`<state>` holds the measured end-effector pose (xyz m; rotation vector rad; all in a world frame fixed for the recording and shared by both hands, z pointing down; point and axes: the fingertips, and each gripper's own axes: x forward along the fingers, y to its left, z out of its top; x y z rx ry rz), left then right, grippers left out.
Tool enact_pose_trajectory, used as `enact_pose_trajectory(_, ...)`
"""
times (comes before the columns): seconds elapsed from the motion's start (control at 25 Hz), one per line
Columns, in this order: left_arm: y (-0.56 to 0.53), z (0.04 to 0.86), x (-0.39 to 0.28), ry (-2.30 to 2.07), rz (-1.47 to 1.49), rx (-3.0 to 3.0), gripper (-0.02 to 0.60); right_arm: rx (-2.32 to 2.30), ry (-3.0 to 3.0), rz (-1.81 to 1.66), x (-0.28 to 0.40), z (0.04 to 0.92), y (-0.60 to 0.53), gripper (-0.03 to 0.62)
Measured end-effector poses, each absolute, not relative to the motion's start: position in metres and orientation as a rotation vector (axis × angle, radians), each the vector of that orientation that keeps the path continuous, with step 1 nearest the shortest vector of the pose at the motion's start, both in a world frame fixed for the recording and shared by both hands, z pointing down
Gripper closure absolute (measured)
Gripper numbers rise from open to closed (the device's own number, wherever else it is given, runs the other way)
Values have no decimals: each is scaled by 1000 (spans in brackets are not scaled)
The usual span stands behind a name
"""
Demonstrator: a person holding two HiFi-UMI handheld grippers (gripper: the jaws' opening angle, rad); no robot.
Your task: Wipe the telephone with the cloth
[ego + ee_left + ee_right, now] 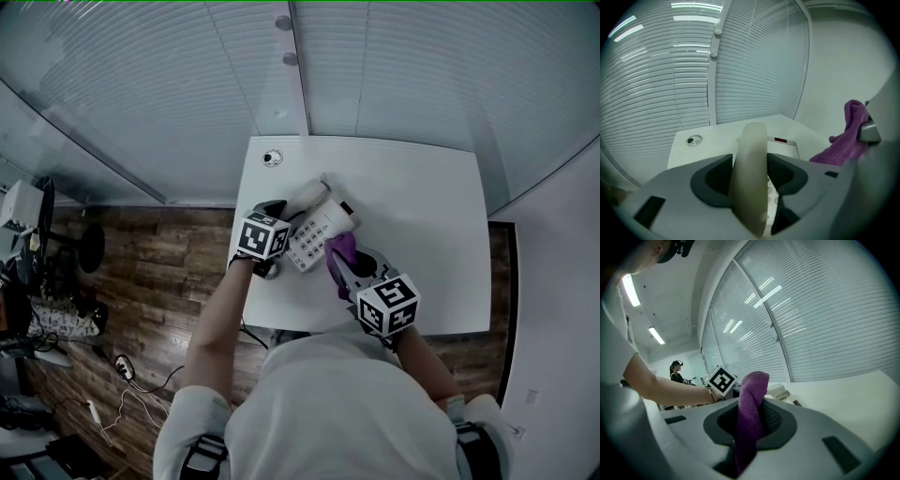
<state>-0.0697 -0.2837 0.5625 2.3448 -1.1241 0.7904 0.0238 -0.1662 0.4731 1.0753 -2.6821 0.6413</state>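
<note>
The white telephone (317,236) sits on the white table (422,216), keypad up. Its cream handset (750,173) stands between the pads of my left gripper (750,185), which press on both its sides; whether it is off the cradle I cannot tell. In the head view the left gripper (284,212) is at the phone's left end by the handset (307,195). My right gripper (751,425) is shut on a purple cloth (751,408), whose fold sticks up above the jaws. In the head view the cloth (339,251) hangs just at the phone's near right edge, in the right gripper (345,270).
A round cable grommet (272,157) is set in the table's far left corner. Slatted blinds (754,61) cover the window behind the table. Wooden floor with cables (131,375) lies to the left. A person (677,371) stands far off in the right gripper view.
</note>
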Motion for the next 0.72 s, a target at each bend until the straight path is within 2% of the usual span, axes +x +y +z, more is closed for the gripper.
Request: enact_pose_trajectory(0.72,-244,503,-53,-1042,257,2307,344,1137,-2705,575,31,456,-174,534)
